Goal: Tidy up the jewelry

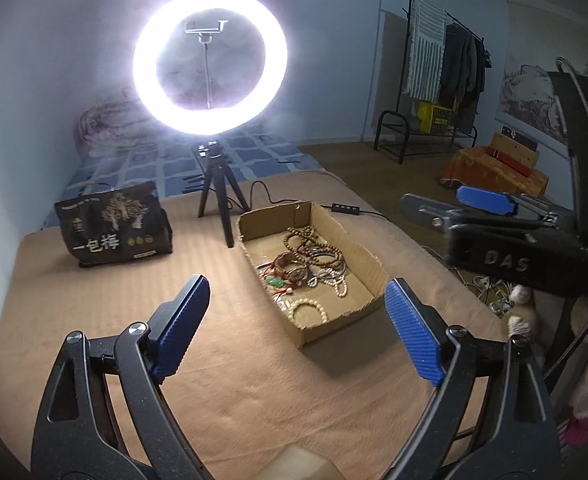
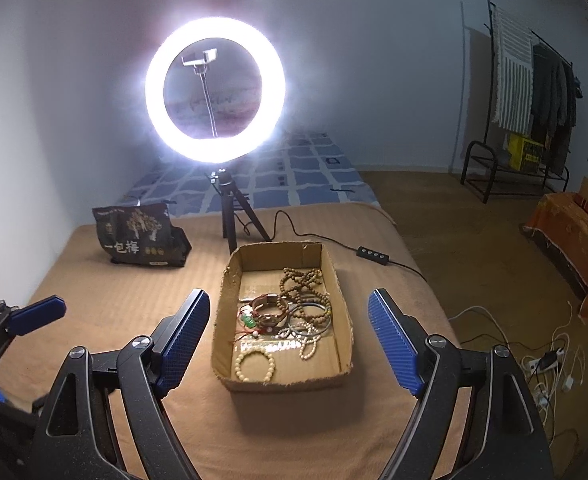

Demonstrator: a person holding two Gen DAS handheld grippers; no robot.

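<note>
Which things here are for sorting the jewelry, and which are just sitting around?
For the job: cardboard box, brown bead necklace, pale bead bracelet, metal bangles, and both open hand-held grippers, left and right.

Just lying about: ring light, black snack bag, clothes rack, floor cables.

Colours and patterns on and around the tan bed cover

A tan, faintly ribbed cover (image 2: 106,300) is spread under a plain brown cardboard box (image 2: 230,304). In the box, brown wooden beads (image 2: 300,280), a cream bead bracelet (image 2: 255,366) and a green pendant (image 2: 248,321) are seen. A black bag (image 2: 140,240) is printed with pale trees and white characters. The gripper pads (image 2: 184,340) are ribbed blue on black arms. White light is given off by the ring lamp (image 2: 215,90). Behind it, a blue sheet (image 2: 294,176) is checked in pale lines.
</note>
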